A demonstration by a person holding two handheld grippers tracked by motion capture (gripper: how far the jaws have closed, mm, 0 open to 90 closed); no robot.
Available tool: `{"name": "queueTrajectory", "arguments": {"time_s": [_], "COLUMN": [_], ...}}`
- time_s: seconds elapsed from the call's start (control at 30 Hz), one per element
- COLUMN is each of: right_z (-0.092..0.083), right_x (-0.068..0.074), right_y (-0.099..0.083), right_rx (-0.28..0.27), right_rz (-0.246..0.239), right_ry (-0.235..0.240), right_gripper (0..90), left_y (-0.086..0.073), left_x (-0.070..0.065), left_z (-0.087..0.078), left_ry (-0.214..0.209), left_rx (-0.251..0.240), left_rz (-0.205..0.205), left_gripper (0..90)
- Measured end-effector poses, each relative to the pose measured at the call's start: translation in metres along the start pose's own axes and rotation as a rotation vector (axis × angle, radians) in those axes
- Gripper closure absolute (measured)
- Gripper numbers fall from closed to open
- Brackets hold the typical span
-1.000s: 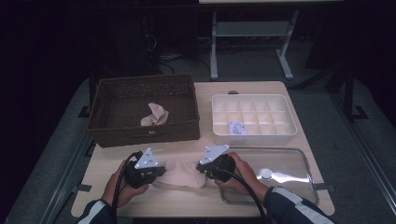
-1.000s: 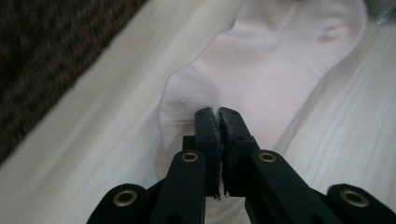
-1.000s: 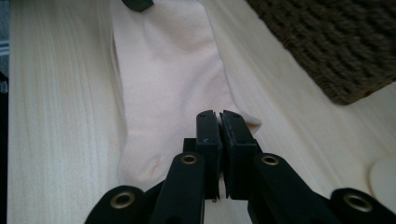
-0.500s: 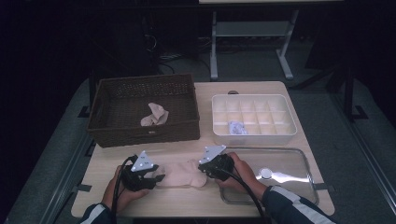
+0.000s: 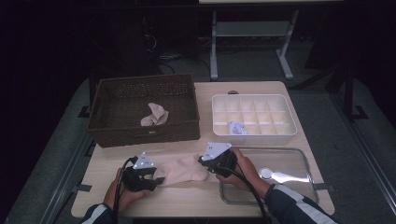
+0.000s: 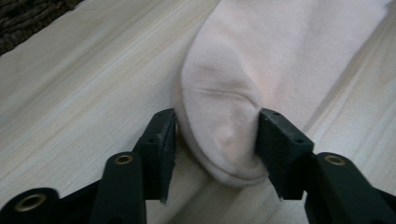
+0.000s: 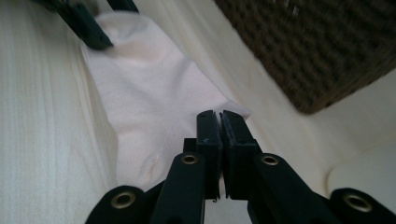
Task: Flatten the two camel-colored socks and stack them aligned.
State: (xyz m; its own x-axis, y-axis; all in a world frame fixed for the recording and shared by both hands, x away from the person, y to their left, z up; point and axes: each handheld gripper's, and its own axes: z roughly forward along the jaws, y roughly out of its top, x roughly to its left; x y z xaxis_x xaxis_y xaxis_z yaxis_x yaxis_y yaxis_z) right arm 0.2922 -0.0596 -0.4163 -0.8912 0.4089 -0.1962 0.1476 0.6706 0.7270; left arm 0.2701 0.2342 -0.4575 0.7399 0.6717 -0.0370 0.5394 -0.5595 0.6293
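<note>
A pale pink, soft cotton sock (image 5: 183,169) lies flat on the light wooden tabletop (image 5: 187,198) in the lower middle of the high view, stretched between the two tools. The left tool (image 5: 150,178) sits at the sock's left end; its own view shows the jaws spread, one on either side of the rounded toe (image 6: 224,135), close against the fabric but not visibly squeezing it. The right tool (image 7: 217,122) has its jaws pressed together at the sock's other end, apparently pinching the edge of the cloth, though the nipped fabric itself is hidden behind them. The sock looks light, limp and easily creased, so it should drape and fold wherever it is unsupported; the toe and the opposite edge seem the sensible places to hold it. The high view adds what the gripper views lack: a dark brown woven basket (image 5: 116,128) at upper left holding a second crumpled sock (image 5: 154,115), a white divided plastic tray (image 5: 254,138) at upper right, and a clear glass lid with a round knob (image 5: 285,158) at lower right.
</note>
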Motion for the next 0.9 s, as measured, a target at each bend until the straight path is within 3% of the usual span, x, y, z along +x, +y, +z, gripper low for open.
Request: {"name": "queueTrajectory", "arguments": {"time_s": [0.1, 0.27, 0.33, 0.37, 0.4, 0.47, 0.53, 0.63, 0.7, 0.77, 0.9], "right_z": [0.003, 0.029, 0.038, 0.038, 0.041, 0.038, 0.032, 0.023, 0.021, 0.027, 0.051], "right_x": [0.002, -0.006, -0.008, -0.008, -0.011, -0.010, -0.012, -0.011, -0.006, -0.002, 0.009], "right_y": [0.001, -0.012, -0.016, -0.016, -0.018, -0.017, -0.015, -0.006, 0.002, 0.008, 0.013], "right_rx": [0.006, 0.096, 0.121, 0.121, 0.134, 0.127, 0.096, 0.029, -0.007, -0.012, 0.034], "right_rz": [-0.026, -0.045, -0.026, -0.026, -0.012, -0.003, -0.007, -0.011, 0.015, 0.001, -0.040], "right_ry": [0.009, 0.000, 0.002, 0.002, 0.006, 0.001, 0.008, 0.018, 0.061, 0.080, 0.117], "right_gripper": [85.8, 84.0, 76.2, 76.2, 72.6, 71.9, 78.8, 88.3, 89.3, 89.3, 89.1], "left_y": [-0.001, -0.002, -0.002, -0.002, -0.003, -0.002, 0.000, 0.002, 0.002, 0.002, 0.001], "left_x": [0.001, 0.001, 0.002, 0.002, 0.003, 0.004, 0.005, 0.005, 0.005, 0.003, 0.001], "left_z": [0.000, -0.001, -0.002, -0.002, -0.003, -0.008, -0.009, -0.002, 0.000, 0.004, 0.004], "left_ry": [-0.003, -0.002, 0.001, 0.002, -0.009, -0.011, 0.002, 0.034, 0.037, 0.045, 0.035], "left_rx": [-0.001, 0.004, 0.009, 0.005, -0.018, -0.052, -0.079, -0.054, -0.040, -0.019, -0.012], "left_rz": [0.005, 0.011, 0.012, -0.005, -0.025, -0.044, -0.068, -0.059, -0.054, -0.042, -0.028], "left_gripper": [46.7, 45.5, 40.4, 40.4, 33.6, 31.3, 29.9, 29.1, 29.2, 29.5, 32.5]}}
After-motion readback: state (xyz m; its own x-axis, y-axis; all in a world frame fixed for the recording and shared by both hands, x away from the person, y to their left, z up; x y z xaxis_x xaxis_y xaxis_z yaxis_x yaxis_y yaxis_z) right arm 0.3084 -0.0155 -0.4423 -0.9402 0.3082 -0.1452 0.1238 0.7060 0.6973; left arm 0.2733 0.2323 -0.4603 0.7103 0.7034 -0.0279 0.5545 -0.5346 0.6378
